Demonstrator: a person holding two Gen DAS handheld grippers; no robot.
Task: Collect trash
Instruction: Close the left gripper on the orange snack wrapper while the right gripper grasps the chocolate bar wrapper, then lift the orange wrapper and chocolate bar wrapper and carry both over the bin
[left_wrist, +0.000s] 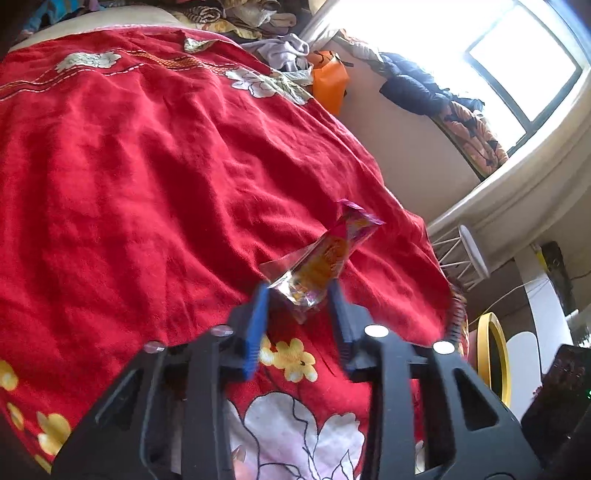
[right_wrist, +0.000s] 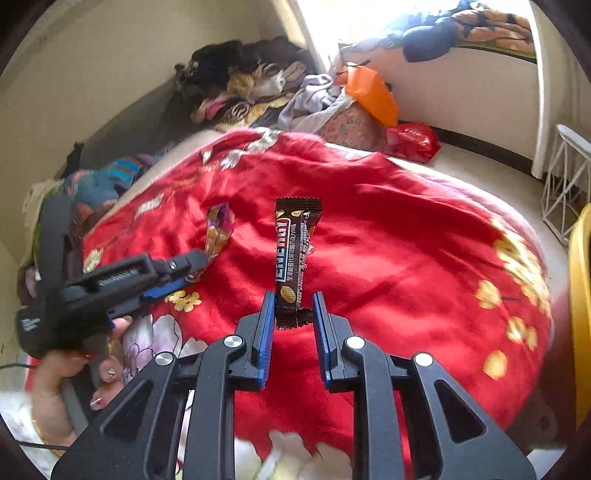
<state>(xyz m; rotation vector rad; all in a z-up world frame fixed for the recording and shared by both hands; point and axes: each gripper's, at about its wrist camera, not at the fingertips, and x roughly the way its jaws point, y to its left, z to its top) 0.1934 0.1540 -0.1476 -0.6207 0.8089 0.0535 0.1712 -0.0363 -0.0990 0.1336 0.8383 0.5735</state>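
Both tools are loaded over the bed. The left hand-held gripper (left_wrist: 297, 291) pinches the lower end of a pink-and-orange snack wrapper (left_wrist: 325, 254), which projects forward and upward, off the red floral blanket (left_wrist: 147, 166). The right hand-held gripper (right_wrist: 293, 306) pinches the bottom seam of a brown snack wrapper (right_wrist: 293, 258), which stands nearly upright above the blanket. In both cases the blue pads contact only the end of the packet. This end grip is judged to keep the body of each wrapper free, so that it drops cleanly on release.

Status: both pieces of trash are lifted off the bed. No bin is identifiable in either view, so the deposit step appears outstanding.

Clearances:
- In the right wrist view, the left tool sits to the left of and just beside the right one. The two wrappers are apart and do not touch.
- The blanket ends at the right, where the bed edge falls to a pale floor.
- A white wire stand (right_wrist: 565, 184) and a yellow-rimmed object (left_wrist: 493, 354) stand near that edge and are judged the main obstructions to an exit on that side.
- A clothes pile (right_wrist: 243, 81) and an orange bag (right_wrist: 373, 92) fill the far end of the bed.
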